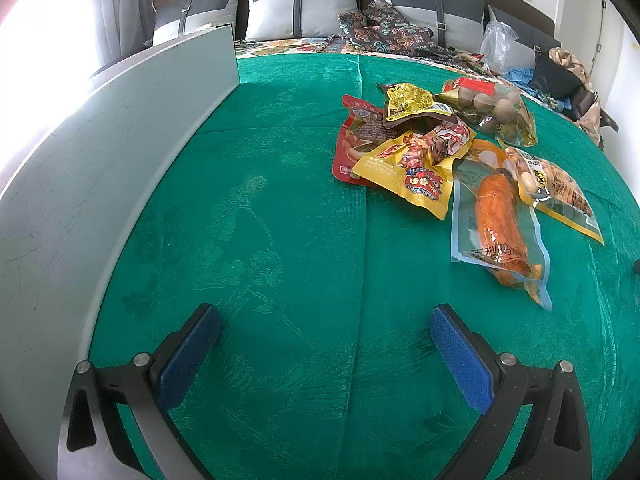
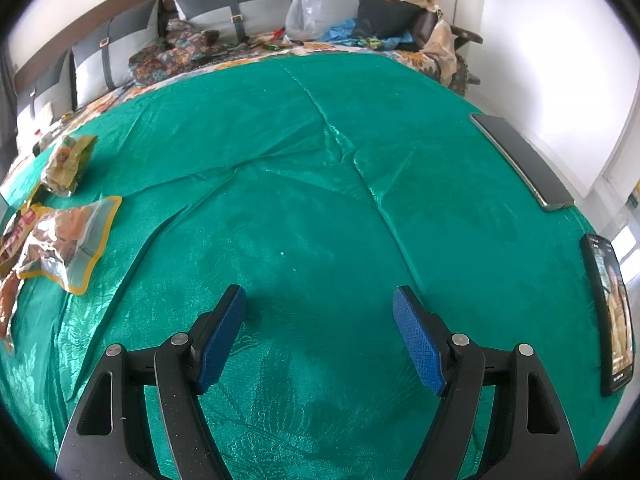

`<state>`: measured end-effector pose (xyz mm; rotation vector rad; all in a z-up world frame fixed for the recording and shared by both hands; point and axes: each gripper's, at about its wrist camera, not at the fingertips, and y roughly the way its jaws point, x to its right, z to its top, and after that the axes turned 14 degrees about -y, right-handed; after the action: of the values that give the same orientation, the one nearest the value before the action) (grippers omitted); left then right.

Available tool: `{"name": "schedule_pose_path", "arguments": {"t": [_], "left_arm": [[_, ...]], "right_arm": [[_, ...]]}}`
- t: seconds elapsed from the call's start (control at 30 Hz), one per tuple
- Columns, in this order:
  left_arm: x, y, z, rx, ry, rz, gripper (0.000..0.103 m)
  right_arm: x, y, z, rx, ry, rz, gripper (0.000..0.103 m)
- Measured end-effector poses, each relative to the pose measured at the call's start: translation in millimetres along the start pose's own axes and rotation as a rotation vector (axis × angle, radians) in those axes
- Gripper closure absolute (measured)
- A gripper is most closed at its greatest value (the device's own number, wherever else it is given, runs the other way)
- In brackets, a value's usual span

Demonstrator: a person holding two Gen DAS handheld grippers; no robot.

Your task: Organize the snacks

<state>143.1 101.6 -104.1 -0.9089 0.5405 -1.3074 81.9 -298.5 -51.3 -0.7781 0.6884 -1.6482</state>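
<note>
Several snack packets lie in a loose pile on the green cloth (image 1: 280, 220), to the right in the left wrist view: a red packet (image 1: 354, 140), a yellow packet (image 1: 416, 172), a clear packet with an orange sausage (image 1: 500, 220), a bag of brown balls (image 1: 496, 112) and a yellow-edged nut bag (image 1: 560, 192). My left gripper (image 1: 324, 320) is open and empty, low over the cloth, short of the pile. My right gripper (image 2: 320, 300) is open and empty over bare cloth. The nut bag (image 2: 68, 240) and the ball bag (image 2: 68, 160) show at its far left.
A grey-white upright panel (image 1: 100, 168) runs along the left edge of the cloth. Two phones (image 2: 520, 160) (image 2: 610, 316) lie at the right edge. Behind are a sofa with grey cushions (image 1: 300, 8), patterned fabric, a plastic bag (image 2: 306, 12) and clothes.
</note>
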Motion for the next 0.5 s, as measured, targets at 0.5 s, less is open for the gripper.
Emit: {"name": "schedule_pose_path", "arguments": {"t": [0.5], "left_arm": [[0.0,-0.4,0.1,0.0,0.0,0.0,0.0]], "right_arm": [[7.3,0.4,-2.8,0.0,0.008,-0.004,0.024]]}}
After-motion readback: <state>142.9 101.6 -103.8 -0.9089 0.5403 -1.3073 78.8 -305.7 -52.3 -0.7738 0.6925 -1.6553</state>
